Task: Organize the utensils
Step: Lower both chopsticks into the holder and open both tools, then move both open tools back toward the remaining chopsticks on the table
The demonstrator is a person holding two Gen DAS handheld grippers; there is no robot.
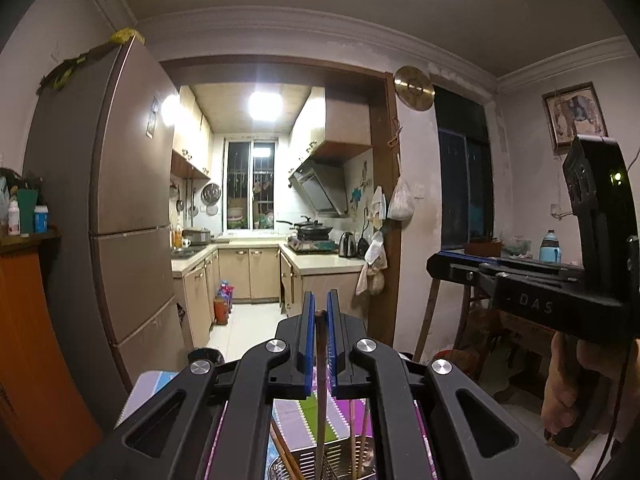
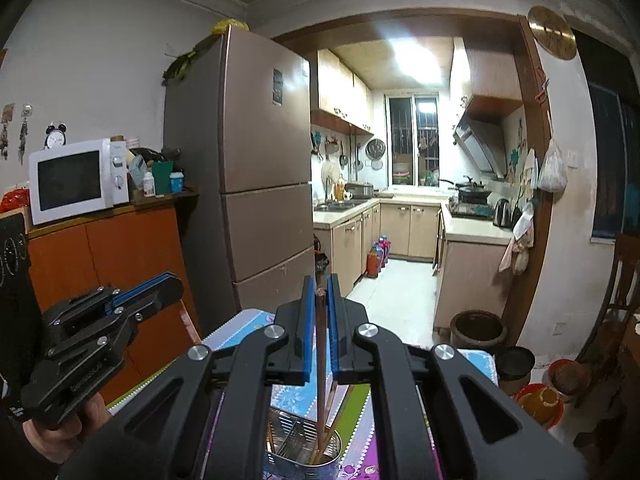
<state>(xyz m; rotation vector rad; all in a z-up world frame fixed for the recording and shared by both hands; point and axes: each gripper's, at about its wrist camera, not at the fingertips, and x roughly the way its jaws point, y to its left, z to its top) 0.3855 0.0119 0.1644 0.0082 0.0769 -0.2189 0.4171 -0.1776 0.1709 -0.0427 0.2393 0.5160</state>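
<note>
Left wrist: left gripper (image 1: 319, 316) clamps chopstick (image 1: 320, 360); right gripper (image 2: 319, 300) likewise pinches, apparently, chopstick (image 2: 321, 344).

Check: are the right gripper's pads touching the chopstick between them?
Touching. The right wrist view shows the right gripper shut on the chopstick, blue pads pressed against both sides.

I can read "DAS" in pale letters on the side of the right gripper (image 1: 436, 268). Nothing else I see here is legible.
</note>
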